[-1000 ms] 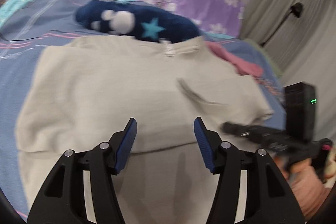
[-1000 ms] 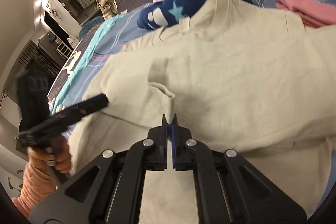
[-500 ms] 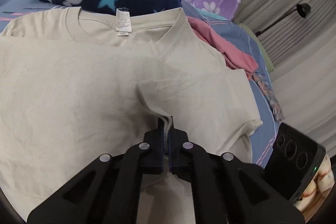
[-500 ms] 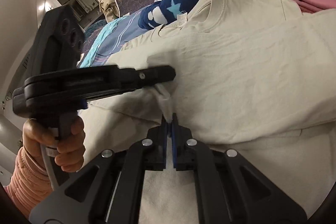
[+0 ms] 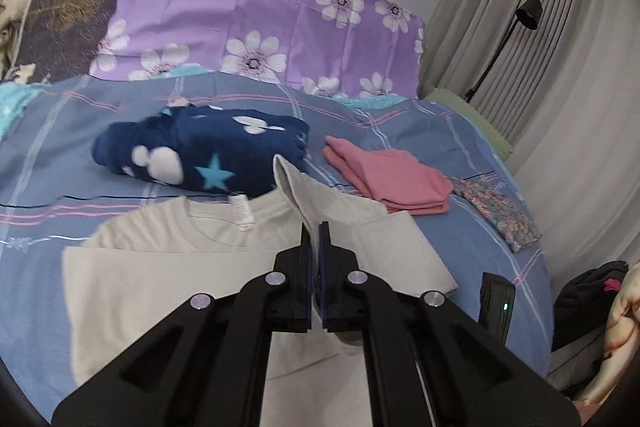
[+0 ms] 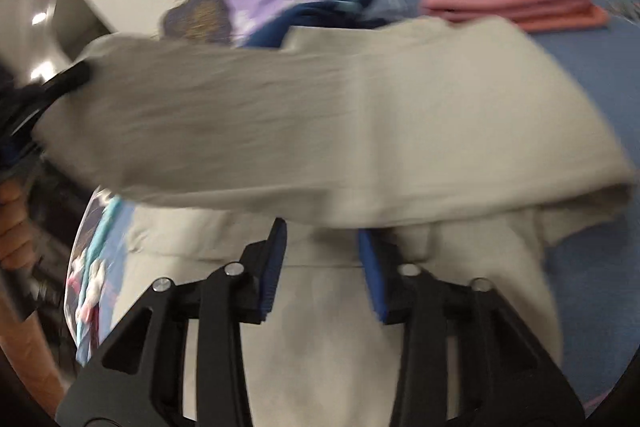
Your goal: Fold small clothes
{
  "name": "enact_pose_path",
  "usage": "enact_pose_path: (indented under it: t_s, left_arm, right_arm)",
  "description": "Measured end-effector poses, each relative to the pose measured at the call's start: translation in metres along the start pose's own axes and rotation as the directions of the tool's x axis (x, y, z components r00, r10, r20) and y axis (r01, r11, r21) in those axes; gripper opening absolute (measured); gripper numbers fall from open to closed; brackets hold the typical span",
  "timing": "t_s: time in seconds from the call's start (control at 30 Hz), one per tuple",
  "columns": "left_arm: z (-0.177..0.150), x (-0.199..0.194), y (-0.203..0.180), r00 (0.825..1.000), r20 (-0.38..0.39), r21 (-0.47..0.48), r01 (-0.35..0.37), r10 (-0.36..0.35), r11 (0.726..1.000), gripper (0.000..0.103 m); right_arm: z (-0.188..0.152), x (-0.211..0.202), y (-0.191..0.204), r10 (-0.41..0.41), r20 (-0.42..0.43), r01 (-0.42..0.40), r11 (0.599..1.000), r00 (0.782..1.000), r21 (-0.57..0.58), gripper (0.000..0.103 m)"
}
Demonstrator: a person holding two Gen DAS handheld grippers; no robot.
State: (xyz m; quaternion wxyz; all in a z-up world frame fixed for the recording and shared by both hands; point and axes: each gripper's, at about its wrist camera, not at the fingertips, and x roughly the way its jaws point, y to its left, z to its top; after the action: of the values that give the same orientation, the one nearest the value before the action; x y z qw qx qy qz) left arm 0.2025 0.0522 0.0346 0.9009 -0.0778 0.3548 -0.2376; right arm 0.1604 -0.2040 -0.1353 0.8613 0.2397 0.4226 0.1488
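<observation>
Beige T-shirt half folded on the bed, one tool pinching it, the other letting go.

The beige T-shirt (image 5: 168, 279) lies flat across the lower middle of the left wrist view, neck label up, with a fold of its cloth drawn up to the frame's centre, where the left tool (image 5: 314, 227) has its jaws pressed together on it. In the blurred right wrist view the shirt fills the middle as a thick folded band, and the right tool (image 6: 322, 239) at the bottom centre is opening its jaws, its blue pads apart just below the band's edge and not pressing on it. No containers are in view. Behind the shirt on the blue checked bed (image 5: 460, 131) lie a navy star-print fleece (image 5: 200, 151), a folded pink garment (image 5: 392, 179) and a small floral cloth (image 5: 500, 215) at the right.
</observation>
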Motion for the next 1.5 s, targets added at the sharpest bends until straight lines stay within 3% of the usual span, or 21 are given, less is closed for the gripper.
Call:
enact_pose_path:
  t_s: [0.1,0.2,0.37,0.57,0.77,0.9,1.1,1.13,1.2,1.27,1.33,1.37,1.4,1.43,1.5]
  left_arm:
    - [0.0,-0.008,0.022,0.999,0.0,-0.029,-0.047,0.047,0.998,0.002]
    - [-0.003,-0.02,0.047,0.997,0.009,-0.077,-0.077,0.078,0.994,0.002]
    - [-0.005,-0.039,0.072,0.991,0.019,-0.086,-0.128,0.13,0.988,0.002]
    - [-0.025,-0.03,0.118,0.973,-0.054,-0.11,-0.227,0.222,0.968,0.002]
    - [-0.063,0.001,0.17,0.943,-0.154,-0.156,-0.317,0.294,0.936,0.004]
    - [-0.089,0.021,0.187,0.896,-0.208,-0.106,-0.42,0.393,0.902,0.005]
    - [-0.091,0.008,0.177,0.88,-0.164,-0.083,-0.463,0.446,0.883,0.013]
    - [-0.088,0.002,0.169,0.887,-0.134,-0.074,-0.454,0.442,0.888,0.014]
    - [-0.086,-0.009,0.153,0.921,-0.076,-0.074,-0.388,0.383,0.919,0.018]
    - [-0.088,-0.012,0.136,0.942,-0.039,-0.05,-0.336,0.335,0.94,0.033]
    - [-0.096,0.002,0.126,0.941,-0.056,0.003,-0.333,0.333,0.943,0.038]
    - [-0.103,0.014,0.123,0.933,-0.093,0.038,-0.344,0.346,0.938,0.038]
    - [-0.115,0.033,0.125,0.914,-0.151,0.074,-0.369,0.376,0.927,0.039]
    - [-0.125,0.04,0.125,0.911,-0.118,0.093,-0.387,0.396,0.918,0.04]
    - [-0.122,0.034,0.126,0.912,-0.113,0.086,-0.386,0.394,0.918,0.04]
  right_arm:
    - [0.0,0.002,-0.004,0.007,-0.004,-0.007,1.0,1.0,0.022,0.018]
    - [-0.001,0.004,0.003,-0.04,0.004,0.04,0.999,0.999,-0.013,0.018]
    - [0.0,-0.008,0.005,-0.175,0.049,0.177,0.983,0.983,-0.043,0.009]
    - [-0.002,-0.005,-0.006,-0.159,0.036,0.16,0.987,0.987,-0.018,0.006]
    - [-0.003,-0.004,-0.004,-0.157,0.044,0.158,0.987,0.987,-0.034,0.01]
    - [-0.003,-0.005,-0.004,-0.156,0.045,0.157,0.987,0.987,-0.035,0.01]
    - [-0.002,-0.004,0.002,-0.148,0.032,0.15,0.986,0.988,-0.072,0.02]
    - [-0.002,-0.004,0.005,-0.157,0.029,0.159,0.984,0.987,-0.086,0.02]
    - [-0.004,-0.007,0.009,-0.181,0.025,0.183,0.977,0.983,-0.114,0.02]
    - [-0.007,-0.01,0.012,-0.219,0.029,0.22,0.965,0.975,-0.145,0.02]
    - [-0.009,-0.015,0.008,-0.262,0.037,0.264,0.955,0.964,-0.138,0.013]
    - [-0.01,-0.019,0.002,-0.296,0.046,0.299,0.947,0.954,-0.116,0.01]
    - [-0.01,-0.023,-0.004,-0.307,0.053,0.311,0.946,0.95,-0.093,0.007]
    - [-0.009,-0.027,-0.013,-0.302,0.049,0.305,0.95,0.952,-0.064,0.001]
    - [-0.01,-0.033,-0.023,-0.273,0.031,0.274,0.961,0.962,-0.042,0.0]
